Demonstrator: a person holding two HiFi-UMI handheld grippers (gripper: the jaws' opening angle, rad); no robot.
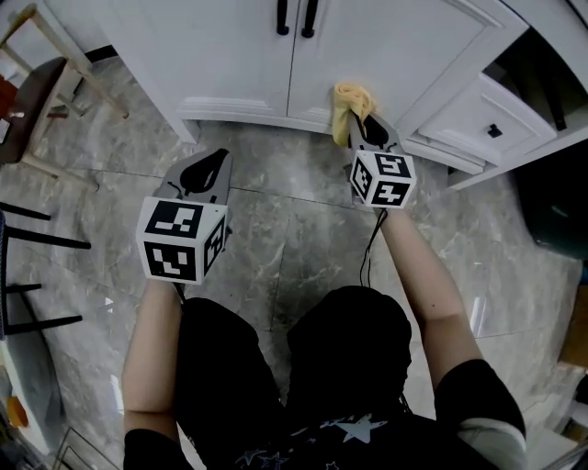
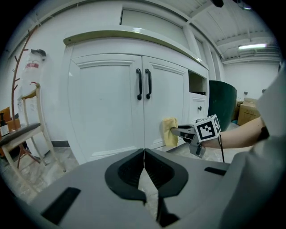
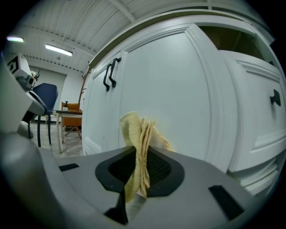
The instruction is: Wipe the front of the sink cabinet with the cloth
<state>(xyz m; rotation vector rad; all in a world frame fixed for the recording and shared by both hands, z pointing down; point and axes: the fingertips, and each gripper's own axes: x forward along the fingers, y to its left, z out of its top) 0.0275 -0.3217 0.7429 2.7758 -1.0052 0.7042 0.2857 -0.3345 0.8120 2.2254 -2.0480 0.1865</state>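
A yellow cloth is pinched in my right gripper, which is shut on it and presses it against the lower part of the white sink cabinet's right door. In the right gripper view the cloth stands bunched between the jaws, touching the door. My left gripper hangs over the floor, shut with nothing in it, pointing at the cabinet doors. From the left gripper view the right gripper and the cloth show low on the right door.
Black handles sit at the doors' meeting edge. A drawer unit juts out at the right. A wooden chair and black stool legs stand at the left on the grey marble floor. The person's knees are below.
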